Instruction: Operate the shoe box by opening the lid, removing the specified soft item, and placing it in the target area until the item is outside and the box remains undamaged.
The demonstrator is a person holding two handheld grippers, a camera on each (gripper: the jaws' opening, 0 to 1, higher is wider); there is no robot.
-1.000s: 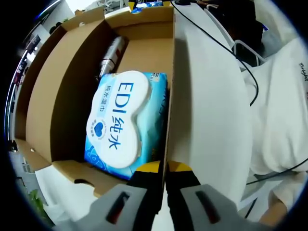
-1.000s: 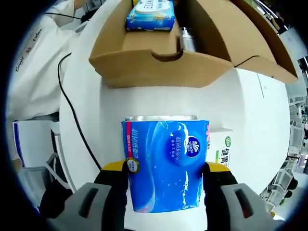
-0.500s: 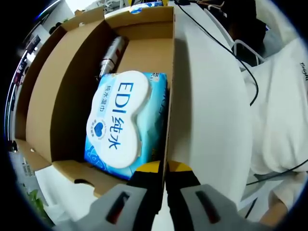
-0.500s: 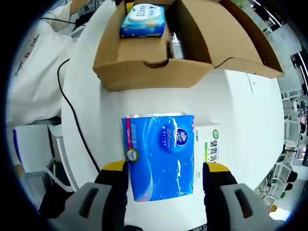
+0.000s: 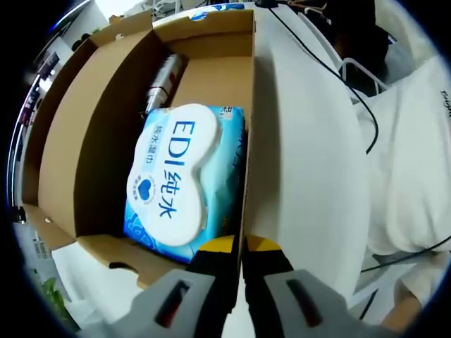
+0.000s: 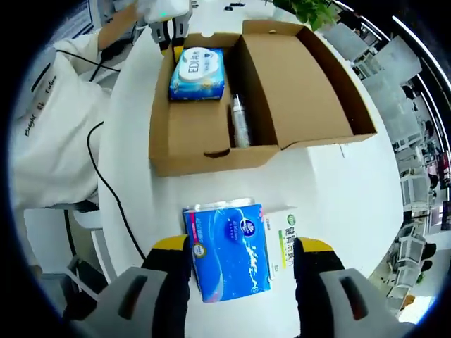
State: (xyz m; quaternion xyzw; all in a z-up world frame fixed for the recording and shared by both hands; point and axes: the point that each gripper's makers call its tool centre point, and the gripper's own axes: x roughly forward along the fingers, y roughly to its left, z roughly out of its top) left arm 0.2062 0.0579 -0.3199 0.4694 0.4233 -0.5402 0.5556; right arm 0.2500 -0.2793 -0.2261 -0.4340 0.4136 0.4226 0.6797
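The open cardboard shoe box (image 6: 190,144) lies on the white table, its lid (image 6: 310,84) folded out to the right. Inside it are a blue-and-white wet-wipes pack (image 5: 180,183) (image 6: 198,73) and a metallic bottle (image 5: 163,81) (image 6: 240,124). My left gripper (image 5: 241,248) is shut on the box's near side wall (image 5: 248,141), and it also appears at the top of the right gripper view (image 6: 166,20). A soft blue tissue pack (image 6: 227,251) lies on the table outside the box. My right gripper (image 6: 243,246) hovers above it, open, its jaws clear of the pack.
A small white carton with green print (image 6: 281,246) lies against the tissue pack's right side. A black cable (image 6: 113,197) runs along the table's left edge. A person in a white shirt (image 5: 416,155) stands beside the table. The table's rim (image 6: 380,232) curves close on the right.
The right gripper has risen away from the blue tissue pack, which stays on the table beside the white carton. The left gripper and the box have not moved.
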